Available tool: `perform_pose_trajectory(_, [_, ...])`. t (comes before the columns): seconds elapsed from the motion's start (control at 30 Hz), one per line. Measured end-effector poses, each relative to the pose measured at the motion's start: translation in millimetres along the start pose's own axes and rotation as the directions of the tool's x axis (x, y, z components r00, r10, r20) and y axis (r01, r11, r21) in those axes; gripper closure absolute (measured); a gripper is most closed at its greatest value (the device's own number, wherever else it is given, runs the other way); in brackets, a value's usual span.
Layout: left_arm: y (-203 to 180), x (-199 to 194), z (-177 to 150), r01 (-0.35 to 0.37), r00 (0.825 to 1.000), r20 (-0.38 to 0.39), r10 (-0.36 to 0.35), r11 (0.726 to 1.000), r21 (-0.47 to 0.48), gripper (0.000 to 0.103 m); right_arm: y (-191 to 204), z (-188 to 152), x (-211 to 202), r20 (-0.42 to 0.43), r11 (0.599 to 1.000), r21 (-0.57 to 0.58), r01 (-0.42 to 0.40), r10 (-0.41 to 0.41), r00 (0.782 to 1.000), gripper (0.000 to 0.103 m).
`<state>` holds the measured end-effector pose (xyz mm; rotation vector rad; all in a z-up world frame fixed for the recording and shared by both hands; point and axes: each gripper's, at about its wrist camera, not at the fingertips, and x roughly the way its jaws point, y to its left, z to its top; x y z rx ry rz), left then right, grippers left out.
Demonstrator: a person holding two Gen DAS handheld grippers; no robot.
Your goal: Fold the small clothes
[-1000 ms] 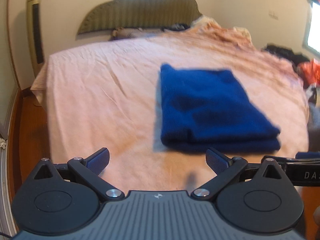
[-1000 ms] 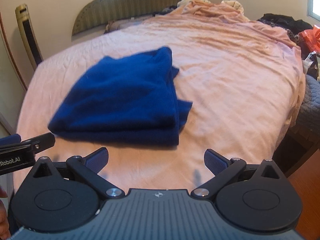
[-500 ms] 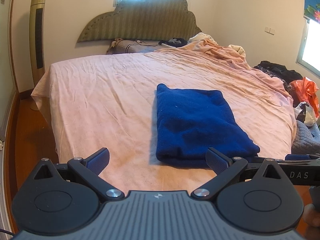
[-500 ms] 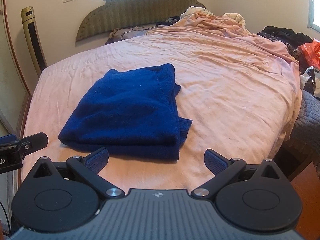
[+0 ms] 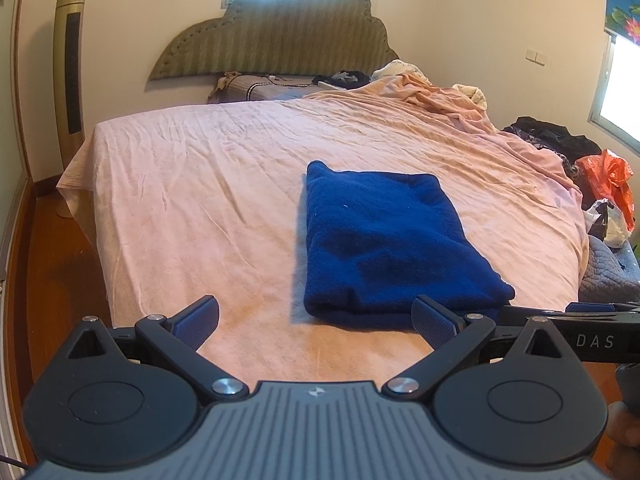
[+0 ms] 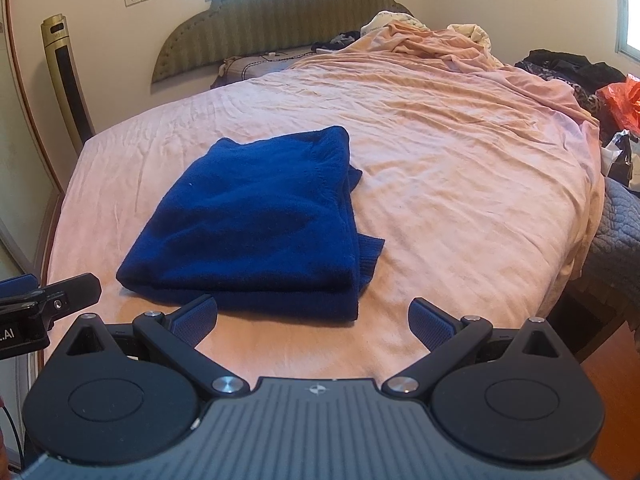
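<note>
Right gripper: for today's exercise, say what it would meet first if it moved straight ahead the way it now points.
Probably the pink bedsheet. The right gripper, open and empty, aims just past the right edge of the folded blue garment, though its left finger might brush it; depth is unclear.

A pink sheet [image 5: 200, 200] is spreading ahead of the jaws; an orange bag [image 5: 610, 184] is lying far right.
</note>
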<state>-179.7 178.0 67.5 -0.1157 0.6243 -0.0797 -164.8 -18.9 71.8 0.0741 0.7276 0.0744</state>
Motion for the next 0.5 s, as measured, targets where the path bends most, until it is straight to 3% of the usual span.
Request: perform_pose_trajectory(0.5, [-2.8,1.2,-2.8,0.011,1.000,-0.011,-0.011,1.000,0.006,0.000,6.1,-4.6,-9.0,0.068,0.999,-0.028,-0.035,0.037,0.997,0.000])
